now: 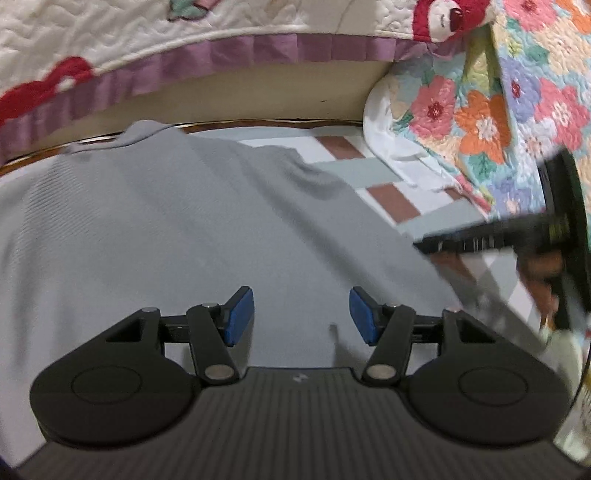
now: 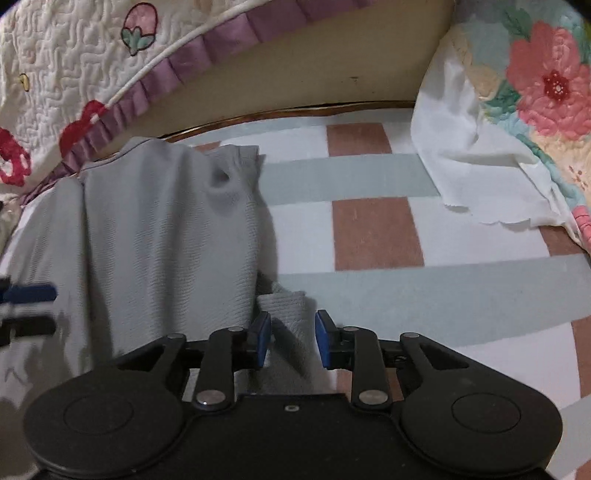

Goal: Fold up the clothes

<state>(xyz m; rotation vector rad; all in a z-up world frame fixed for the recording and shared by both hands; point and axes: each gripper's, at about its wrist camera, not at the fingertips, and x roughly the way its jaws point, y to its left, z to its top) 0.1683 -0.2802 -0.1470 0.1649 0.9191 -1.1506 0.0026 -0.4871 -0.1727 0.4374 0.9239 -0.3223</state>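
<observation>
A grey ribbed garment (image 1: 177, 229) lies spread on the checked bed cover (image 1: 373, 173). My left gripper (image 1: 301, 315) is open and empty, just above the middle of the garment. In the right wrist view the same garment (image 2: 155, 236) lies at the left, folded lengthwise, with a small corner (image 2: 286, 306) sticking out at its near right edge. My right gripper (image 2: 291, 339) is open, its blue pads (image 2: 263, 338) on either side of that corner, not closed on it. The right gripper shows blurred at the right of the left wrist view (image 1: 480, 240).
A white quilt with a purple frill (image 2: 155, 81) hangs along the back. A floral quilt with white lining (image 2: 517, 122) lies at the back right. A red plush toy (image 1: 447, 18) sits on top. The checked cover (image 2: 406, 236) stretches to the right.
</observation>
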